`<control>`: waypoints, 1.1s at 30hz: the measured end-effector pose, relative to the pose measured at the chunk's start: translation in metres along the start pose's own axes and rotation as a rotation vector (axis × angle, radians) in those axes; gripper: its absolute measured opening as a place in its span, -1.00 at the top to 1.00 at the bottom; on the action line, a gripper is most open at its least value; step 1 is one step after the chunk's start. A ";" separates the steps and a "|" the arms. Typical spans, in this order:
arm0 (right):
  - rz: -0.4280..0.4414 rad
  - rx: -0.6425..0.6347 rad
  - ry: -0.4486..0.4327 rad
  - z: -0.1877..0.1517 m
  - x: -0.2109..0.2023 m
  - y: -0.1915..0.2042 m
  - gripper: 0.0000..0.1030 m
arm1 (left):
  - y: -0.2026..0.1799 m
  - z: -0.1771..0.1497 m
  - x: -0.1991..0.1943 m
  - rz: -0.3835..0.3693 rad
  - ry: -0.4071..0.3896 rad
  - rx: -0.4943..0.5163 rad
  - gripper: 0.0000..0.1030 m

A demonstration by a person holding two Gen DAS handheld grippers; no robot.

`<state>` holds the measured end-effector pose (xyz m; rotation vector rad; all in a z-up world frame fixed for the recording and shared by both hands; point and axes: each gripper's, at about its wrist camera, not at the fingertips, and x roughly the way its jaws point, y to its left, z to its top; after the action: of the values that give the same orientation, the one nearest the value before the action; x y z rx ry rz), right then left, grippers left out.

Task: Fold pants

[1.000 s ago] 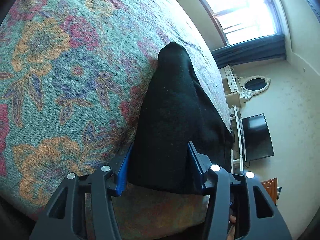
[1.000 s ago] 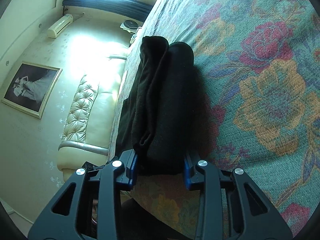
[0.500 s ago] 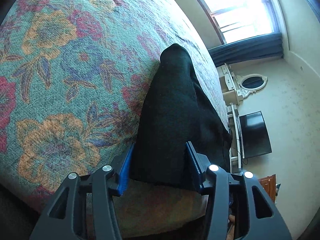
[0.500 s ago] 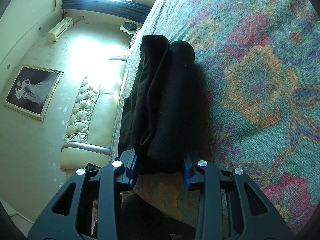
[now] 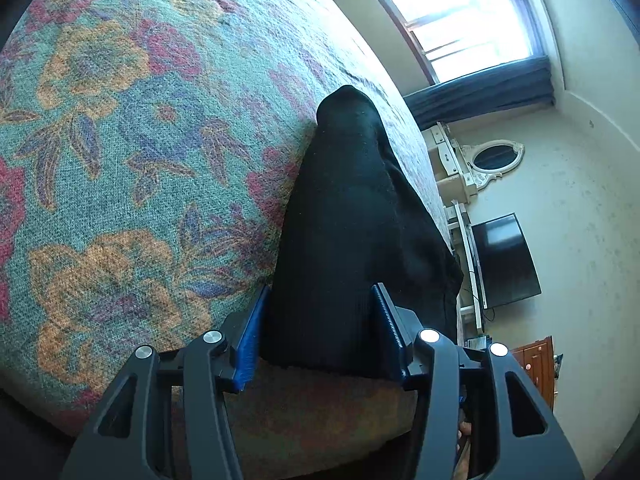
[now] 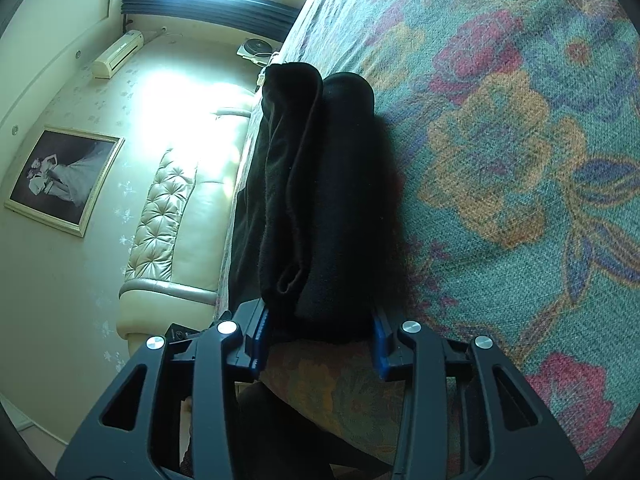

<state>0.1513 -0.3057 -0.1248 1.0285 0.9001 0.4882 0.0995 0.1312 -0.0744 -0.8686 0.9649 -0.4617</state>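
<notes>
Black pants (image 5: 352, 220) lie folded in a thick bundle on a floral bedspread (image 5: 120, 140), near the bed's edge. My left gripper (image 5: 320, 328) is shut on one end of the bundle, the blue pads pressing both sides. In the right wrist view the pants (image 6: 320, 184) show as stacked folded layers. My right gripper (image 6: 318, 332) is shut on the other end in the same way. Both hold the bundle against the bedspread (image 6: 520, 160).
A window with dark curtains (image 5: 480, 32), a white dresser with an oval mirror (image 5: 492, 156) and a television (image 5: 504, 260) stand beyond the bed. A cream tufted sofa (image 6: 168, 208), a framed picture (image 6: 60, 176) and an air conditioner (image 6: 118, 52) are on the other side.
Both grippers, still shut on the pants, have slid the bundle a little across the bedspread; the floral pattern has shifted in both views.
</notes>
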 end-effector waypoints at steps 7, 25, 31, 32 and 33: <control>-0.024 -0.052 -0.067 0.019 -0.029 0.012 -0.73 | 0.002 0.023 -0.042 -0.005 -0.115 0.051 -0.50; -0.095 -0.092 0.042 0.111 0.058 0.018 -0.75 | -0.027 0.116 0.081 0.086 0.064 0.175 -0.54; -0.116 -0.146 0.081 0.117 0.074 0.023 -0.31 | -0.021 0.131 0.101 0.048 0.120 0.157 -0.54; -0.119 -0.146 0.081 0.118 0.076 0.020 -0.19 | -0.019 0.135 0.101 0.037 0.119 0.146 -0.54; -0.114 -0.142 0.080 0.118 0.077 0.021 -0.10 | -0.018 0.137 0.101 0.027 0.115 0.127 -0.54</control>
<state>0.2933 -0.3021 -0.1117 0.8291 0.9756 0.4925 0.2693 0.1101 -0.0737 -0.7194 1.0397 -0.5485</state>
